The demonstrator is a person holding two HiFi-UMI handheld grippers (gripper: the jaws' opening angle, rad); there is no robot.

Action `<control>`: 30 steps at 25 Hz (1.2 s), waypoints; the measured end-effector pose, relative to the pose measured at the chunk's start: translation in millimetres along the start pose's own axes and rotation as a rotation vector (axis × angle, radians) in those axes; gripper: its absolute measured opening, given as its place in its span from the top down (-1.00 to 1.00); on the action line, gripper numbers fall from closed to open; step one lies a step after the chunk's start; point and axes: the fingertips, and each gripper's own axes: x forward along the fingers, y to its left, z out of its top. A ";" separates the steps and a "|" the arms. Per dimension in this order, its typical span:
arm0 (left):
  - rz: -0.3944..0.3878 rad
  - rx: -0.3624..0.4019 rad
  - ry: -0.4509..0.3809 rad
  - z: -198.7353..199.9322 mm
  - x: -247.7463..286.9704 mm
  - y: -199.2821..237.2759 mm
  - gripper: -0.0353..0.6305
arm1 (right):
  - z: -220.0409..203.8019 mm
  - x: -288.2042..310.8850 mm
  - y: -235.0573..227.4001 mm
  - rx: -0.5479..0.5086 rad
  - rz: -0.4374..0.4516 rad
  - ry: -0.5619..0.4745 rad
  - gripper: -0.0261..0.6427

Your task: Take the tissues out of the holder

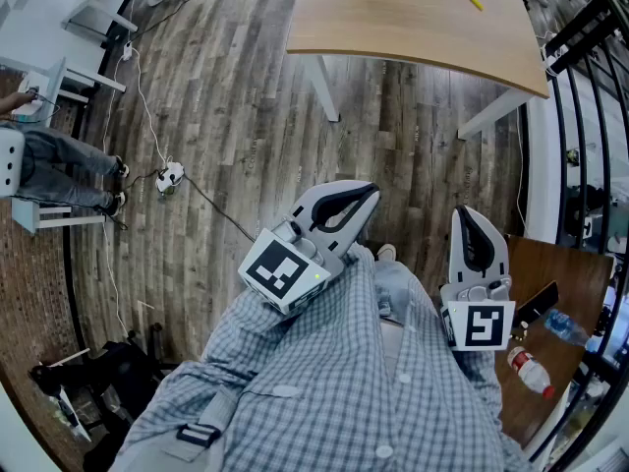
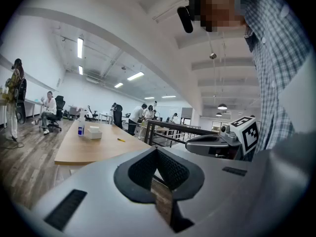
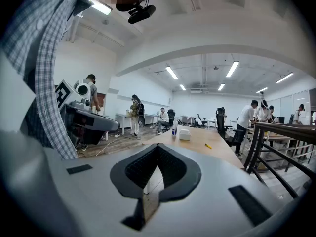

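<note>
The white tissue holder (image 2: 94,132) stands far off on a long wooden table (image 2: 94,149), also seen in the right gripper view as a small white box (image 3: 184,134). Beside it are a spray bottle (image 3: 175,128) and a yellow pen (image 3: 208,145). In the head view the table (image 1: 413,28) lies at the top, well ahead of both grippers. My left gripper (image 1: 369,193) and right gripper (image 1: 470,211) are held close to my checked shirt, both shut with nothing between the jaws. The left jaws (image 2: 157,149) and right jaws (image 3: 157,146) point toward the table.
A white cable and power strip (image 1: 169,177) lie on the wood floor at left. A dark railing (image 1: 580,116) runs along the right, with a brown side table (image 1: 550,293) holding a bottle (image 1: 531,372). Several people stand or sit at desks (image 2: 133,118) beyond the table.
</note>
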 end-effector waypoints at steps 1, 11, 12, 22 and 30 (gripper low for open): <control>0.002 0.001 -0.002 0.5 0.0 -0.4 0.87 | 1.5 -0.2 -0.7 0.002 -0.001 -0.011 0.89; 0.030 -0.020 -0.032 8.0 2.0 -2.7 0.87 | 1.7 -2.7 -6.7 -0.001 0.022 -0.024 0.89; 0.036 -0.020 -0.034 8.7 2.1 -3.0 0.87 | 0.7 -3.1 -7.2 -0.004 0.028 -0.017 0.89; 0.103 0.011 -0.042 10.9 4.7 -8.7 0.87 | 12.1 -6.3 -24.3 0.050 0.023 -0.113 0.89; 0.175 0.026 -0.079 12.4 -6.9 -17.8 0.87 | 15.0 -16.0 -27.5 0.047 0.071 -0.149 0.89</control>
